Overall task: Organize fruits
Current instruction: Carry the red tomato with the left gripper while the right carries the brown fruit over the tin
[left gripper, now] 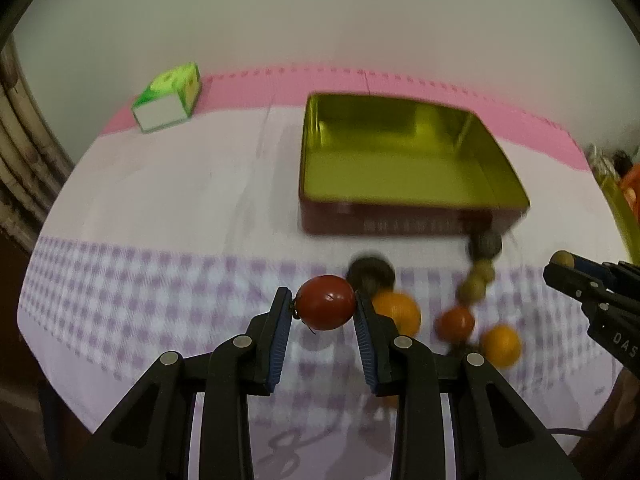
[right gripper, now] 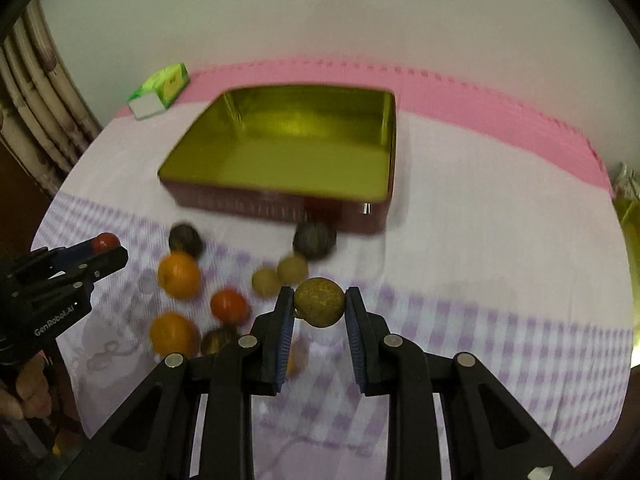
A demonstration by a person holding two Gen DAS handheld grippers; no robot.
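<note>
My left gripper [left gripper: 325,306] is shut on a red tomato-like fruit [left gripper: 326,302], held above the checked cloth. My right gripper [right gripper: 319,307] is shut on a rough brown round fruit [right gripper: 319,302]. An open tin box [left gripper: 400,164] with a gold inside and dark red walls stands beyond both, with nothing in it; the right wrist view shows the same tin box [right gripper: 288,152]. On the cloth between us lie loose fruits: oranges [right gripper: 179,275], a red fruit [right gripper: 229,306], pale brown ones [right gripper: 293,269] and dark round ones [right gripper: 314,240]. The left gripper [right gripper: 105,245] shows at the left edge of the right wrist view.
A green and white carton [left gripper: 168,98] lies at the far left on the pink mat [left gripper: 440,88]. A plain wall stands behind. A curtain [right gripper: 36,120] hangs at the left. A yellow object [left gripper: 624,208] stands at the far right edge.
</note>
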